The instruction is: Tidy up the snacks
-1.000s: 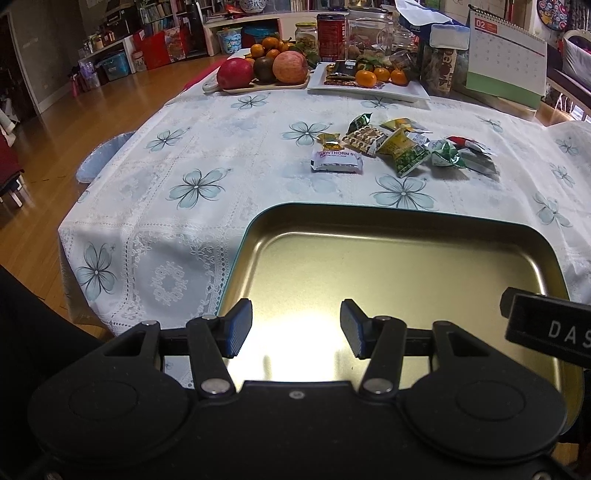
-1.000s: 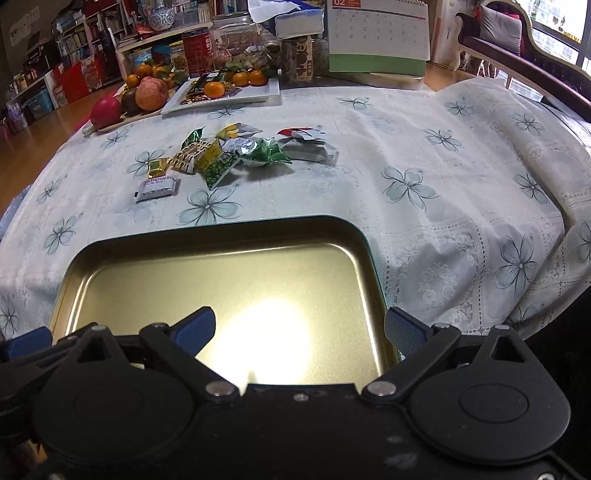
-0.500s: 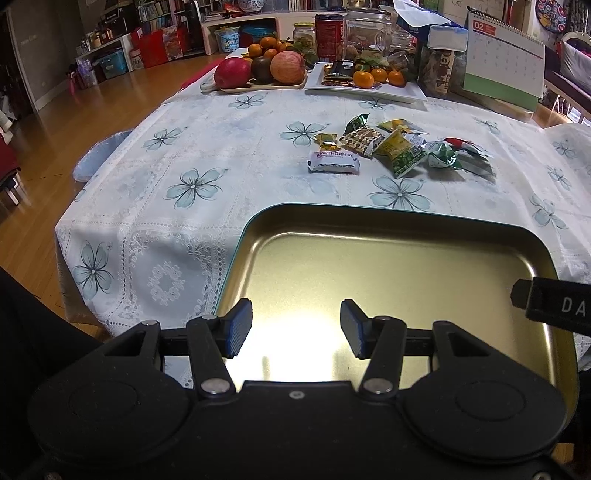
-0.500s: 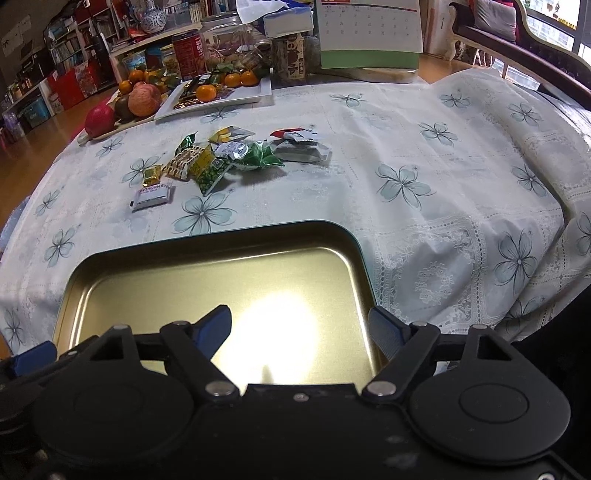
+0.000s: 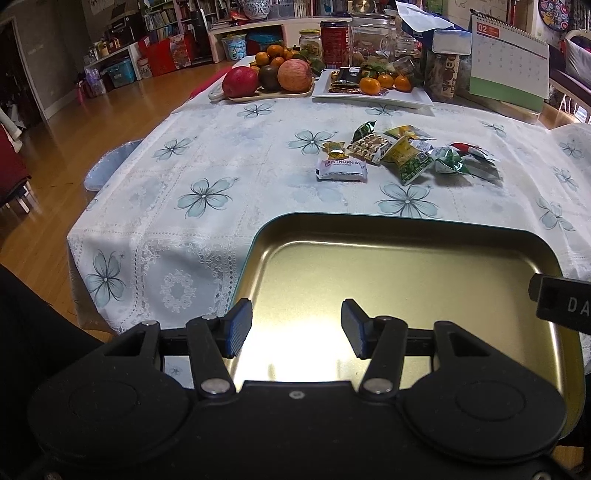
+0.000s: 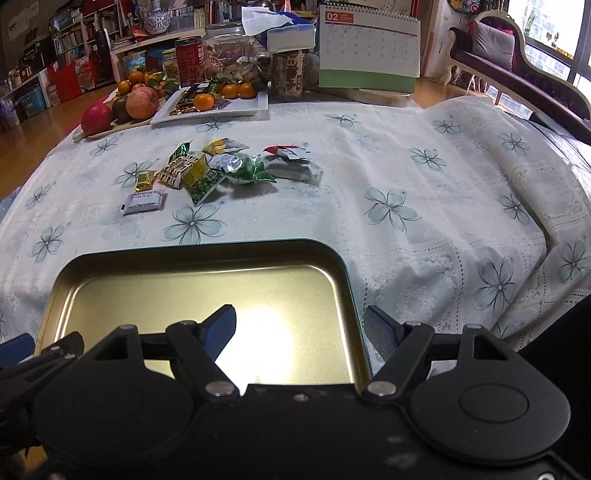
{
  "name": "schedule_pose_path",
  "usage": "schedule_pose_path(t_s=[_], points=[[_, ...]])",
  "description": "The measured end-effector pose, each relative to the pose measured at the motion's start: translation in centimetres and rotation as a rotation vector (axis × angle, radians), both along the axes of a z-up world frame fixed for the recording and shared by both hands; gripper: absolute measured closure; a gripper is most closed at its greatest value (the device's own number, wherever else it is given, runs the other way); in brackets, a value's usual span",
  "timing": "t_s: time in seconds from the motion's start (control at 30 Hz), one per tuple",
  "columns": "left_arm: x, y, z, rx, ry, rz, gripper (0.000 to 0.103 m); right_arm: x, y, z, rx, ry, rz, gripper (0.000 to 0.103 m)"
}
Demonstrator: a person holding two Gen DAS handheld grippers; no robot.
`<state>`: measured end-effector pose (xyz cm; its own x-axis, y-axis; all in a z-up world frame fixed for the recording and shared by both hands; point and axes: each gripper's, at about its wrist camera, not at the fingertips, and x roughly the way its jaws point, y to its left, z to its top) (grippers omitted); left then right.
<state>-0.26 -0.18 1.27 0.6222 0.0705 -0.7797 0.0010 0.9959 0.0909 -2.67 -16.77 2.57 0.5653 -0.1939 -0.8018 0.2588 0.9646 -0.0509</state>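
Observation:
An empty gold metal tray (image 5: 406,236) (image 6: 110,266) lies on the near part of the flowered tablecloth. Beyond it lies a cluster of wrapped snacks (image 5: 406,158) (image 6: 218,170), with a white hawthorn bar (image 5: 341,170) (image 6: 143,201) nearest on the left. My left gripper (image 5: 296,328) is open and empty above the tray's near left part. My right gripper (image 6: 301,330) is open and empty, straddling the tray's right rim near its front corner.
At the back stand a fruit board (image 5: 269,79) (image 6: 118,110), a white plate with oranges (image 5: 373,90) (image 6: 218,105), jars (image 5: 334,35), a tissue box (image 6: 284,33) and a desk calendar (image 5: 508,62) (image 6: 369,55). The table edge drops off at the left (image 5: 85,229).
Both grippers have drawn back and lifted slightly; the snacks look a little farther away. The right gripper's fingers have narrowed somewhat and stay open. The left jaws are unchanged.

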Motion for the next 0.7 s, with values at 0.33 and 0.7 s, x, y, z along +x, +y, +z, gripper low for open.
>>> schedule_pose_path(t_s=[0.33,0.7], points=[[-0.02,-0.57,0.13,0.006,0.022,-0.049,0.044,0.13,0.35,-0.02,0.001,0.009,0.032,0.024],[0.33,-0.04,-0.19,-0.035,0.079,-0.036,0.044,0.52,-0.42,-0.50,0.074,0.056,0.011,0.026]])
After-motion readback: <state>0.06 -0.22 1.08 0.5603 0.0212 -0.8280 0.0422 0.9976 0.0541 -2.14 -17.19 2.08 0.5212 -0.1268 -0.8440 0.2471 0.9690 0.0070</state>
